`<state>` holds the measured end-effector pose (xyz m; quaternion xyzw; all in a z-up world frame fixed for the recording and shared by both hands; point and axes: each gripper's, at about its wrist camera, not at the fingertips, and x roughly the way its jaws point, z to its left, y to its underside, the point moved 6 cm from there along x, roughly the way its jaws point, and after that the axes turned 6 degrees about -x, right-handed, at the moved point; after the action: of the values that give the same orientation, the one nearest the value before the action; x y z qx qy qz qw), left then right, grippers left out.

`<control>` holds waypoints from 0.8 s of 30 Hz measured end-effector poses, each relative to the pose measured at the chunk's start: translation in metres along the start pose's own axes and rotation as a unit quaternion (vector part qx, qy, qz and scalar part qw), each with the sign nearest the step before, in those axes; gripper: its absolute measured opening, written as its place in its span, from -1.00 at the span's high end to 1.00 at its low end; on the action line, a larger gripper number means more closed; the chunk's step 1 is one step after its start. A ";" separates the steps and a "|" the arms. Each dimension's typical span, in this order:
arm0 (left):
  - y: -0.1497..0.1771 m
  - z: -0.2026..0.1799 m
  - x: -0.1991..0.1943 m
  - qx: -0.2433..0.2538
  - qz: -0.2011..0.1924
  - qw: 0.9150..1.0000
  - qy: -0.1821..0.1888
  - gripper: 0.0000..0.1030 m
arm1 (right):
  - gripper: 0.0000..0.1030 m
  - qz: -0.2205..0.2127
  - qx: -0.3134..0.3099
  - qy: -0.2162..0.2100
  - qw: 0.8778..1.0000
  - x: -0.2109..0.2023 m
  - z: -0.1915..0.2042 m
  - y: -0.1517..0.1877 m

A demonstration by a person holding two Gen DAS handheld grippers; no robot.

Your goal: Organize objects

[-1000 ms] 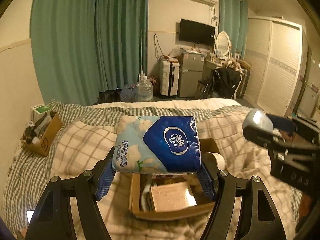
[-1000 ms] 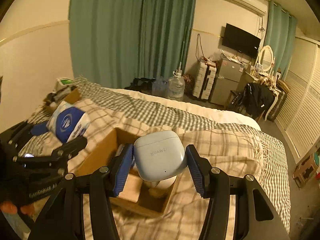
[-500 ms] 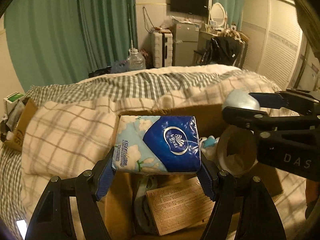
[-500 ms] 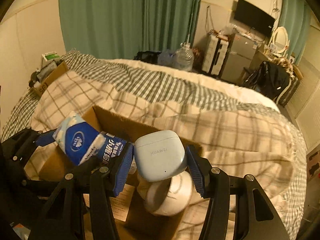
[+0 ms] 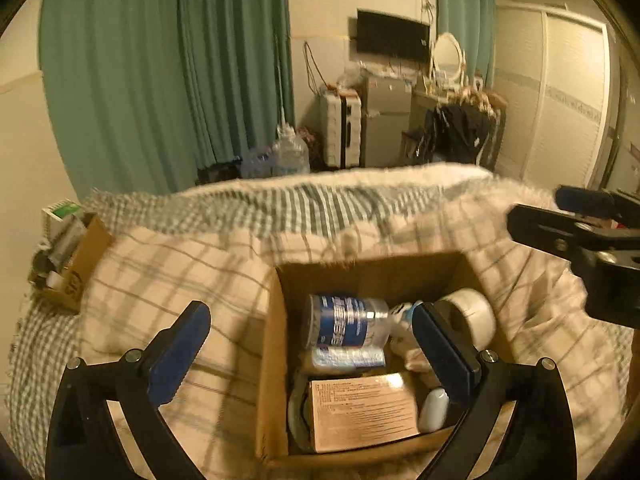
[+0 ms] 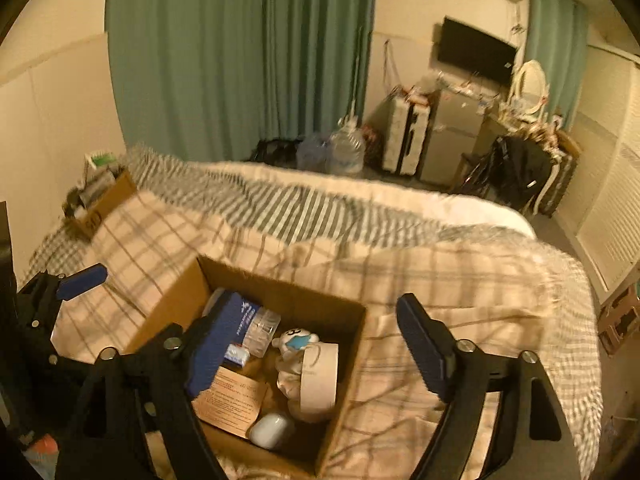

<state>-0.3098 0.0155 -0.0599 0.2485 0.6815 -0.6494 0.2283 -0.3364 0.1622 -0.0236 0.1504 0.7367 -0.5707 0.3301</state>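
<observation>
An open cardboard box (image 5: 272,344) (image 6: 344,364) sits on the plaid bedspread. In it lie the blue tissue pack (image 5: 346,356) (image 6: 237,354), the pale earbud case (image 5: 434,410) (image 6: 272,430), a clear bottle with a blue label (image 5: 344,322), a tape roll (image 5: 468,314) (image 6: 318,376), a pink box (image 5: 362,410) and a small white figure (image 6: 296,342). My left gripper (image 5: 310,346) is open and empty above the box's left side. My right gripper (image 6: 308,346) is open and empty above the box; it also shows at the right of the left wrist view (image 5: 576,232).
A second cardboard box (image 5: 76,268) (image 6: 102,204) with small items stands at the bed's far left by the wall. Green curtains, water jugs (image 6: 344,152), a suitcase, a small fridge and a wardrobe stand beyond the bed.
Both grippers have opened. The tissue pack and the earbud case have dropped into the box, and both grippers have pulled back above it.
</observation>
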 end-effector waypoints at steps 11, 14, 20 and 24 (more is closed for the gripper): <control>-0.034 0.010 -0.151 -0.009 -0.130 0.991 -0.003 -1.00 | -0.99 -0.106 0.037 0.073 0.991 -0.164 -0.022 -0.001; -0.028 0.011 -0.186 -0.010 -0.152 0.988 0.004 -1.00 | -0.99 -0.129 0.038 0.088 0.987 -0.198 -0.020 0.011; 0.005 0.015 -0.222 -0.026 -0.179 0.983 0.008 -1.00 | -0.99 -0.153 0.032 0.118 0.981 -0.236 -0.009 0.051; 0.035 0.012 -0.213 -0.041 -0.172 0.984 0.026 -1.00 | -0.99 -0.153 0.042 0.101 0.982 -0.226 0.003 0.082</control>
<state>-0.1231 -0.0042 0.0480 0.1346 0.7460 -0.6435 0.1058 -0.1194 0.2192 0.0637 0.1070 0.7560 -0.6267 0.1560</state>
